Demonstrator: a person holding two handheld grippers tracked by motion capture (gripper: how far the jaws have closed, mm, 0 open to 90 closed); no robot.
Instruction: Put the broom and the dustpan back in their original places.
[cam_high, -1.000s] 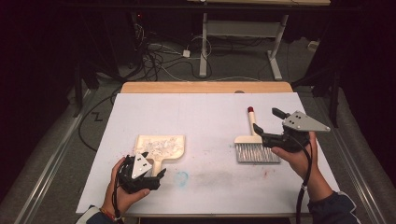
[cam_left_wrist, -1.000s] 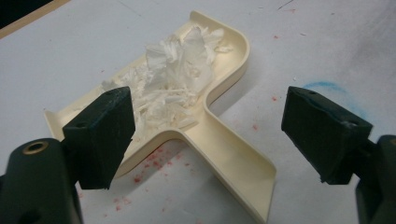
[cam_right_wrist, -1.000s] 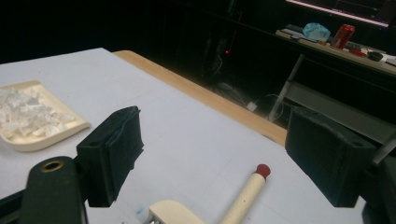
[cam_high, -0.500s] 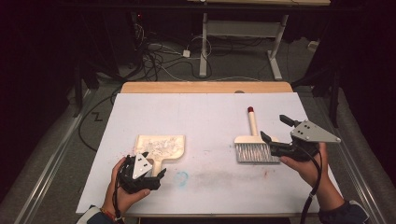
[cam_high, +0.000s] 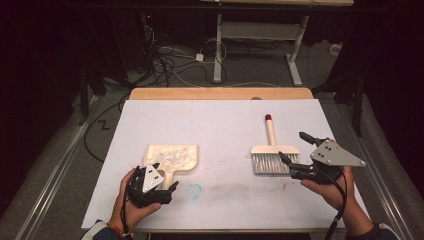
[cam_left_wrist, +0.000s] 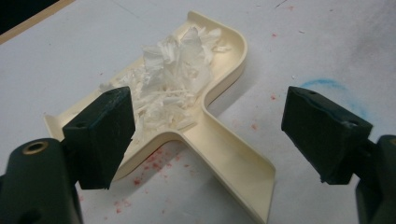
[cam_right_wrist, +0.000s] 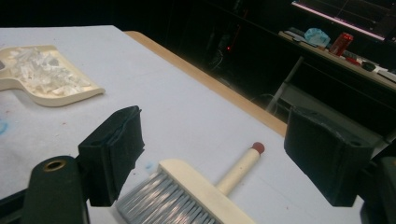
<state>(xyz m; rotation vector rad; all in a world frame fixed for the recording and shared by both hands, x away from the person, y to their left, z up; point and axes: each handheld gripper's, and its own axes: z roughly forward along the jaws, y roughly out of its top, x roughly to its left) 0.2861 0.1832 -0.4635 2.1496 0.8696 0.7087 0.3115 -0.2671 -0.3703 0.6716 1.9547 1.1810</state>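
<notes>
- The dustpan (cam_high: 172, 157) lies flat on the white table (cam_high: 220, 120), near the front left, with a heap of white shreds (cam_left_wrist: 173, 79) in its tray.
- The left gripper (cam_high: 162, 186) sits at the pan's handle end, jaws apart on either side of the handle and touching nothing.
- The brush (cam_high: 272, 152) lies well to the right, bristles toward the person, red-tipped handle pointing away.
- The right gripper (cam_high: 296, 156) hangs just right of the bristles, jaws wide apart, holding nothing.
- The sweeping looks finished to me: the shreds are in the pan, and the table shows just faint red specks and a blue smudge (cam_high: 194, 190).
- I'd say the step in hand is taking hold of the pan.
- Next, the left jaws need to come down squarely over the handle, close firmly, and lift level so no shreds spill.
</notes>
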